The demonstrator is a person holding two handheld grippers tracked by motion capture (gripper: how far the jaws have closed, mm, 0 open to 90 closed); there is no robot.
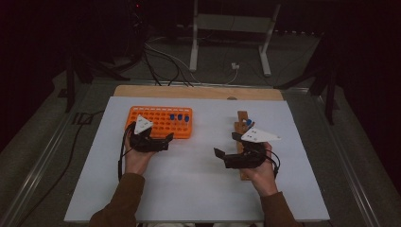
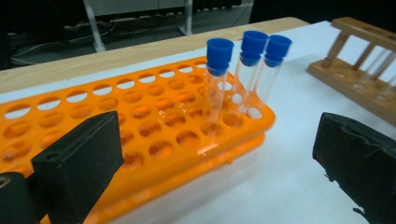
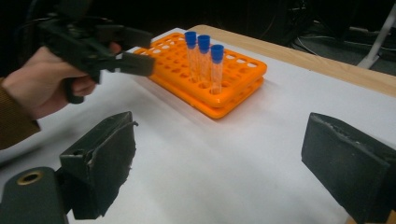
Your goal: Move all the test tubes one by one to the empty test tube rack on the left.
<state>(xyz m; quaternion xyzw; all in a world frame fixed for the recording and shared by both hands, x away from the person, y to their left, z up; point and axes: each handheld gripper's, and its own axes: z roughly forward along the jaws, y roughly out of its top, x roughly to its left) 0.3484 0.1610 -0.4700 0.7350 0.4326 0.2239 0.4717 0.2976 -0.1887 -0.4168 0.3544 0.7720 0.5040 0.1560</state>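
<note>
Three capped tubes point(image 2: 219, 88) upright in orange rack point(image 2: 140, 121), just beyond empty, spread left tongs point(image 2: 219, 158).

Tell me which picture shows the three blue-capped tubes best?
The left gripper view: the three blue-capped tubes stand close up in the orange rack, clear glass and caps plain to see. The right gripper view shows them smaller, farther off. The high view gives little more than three blue caps.
</note>
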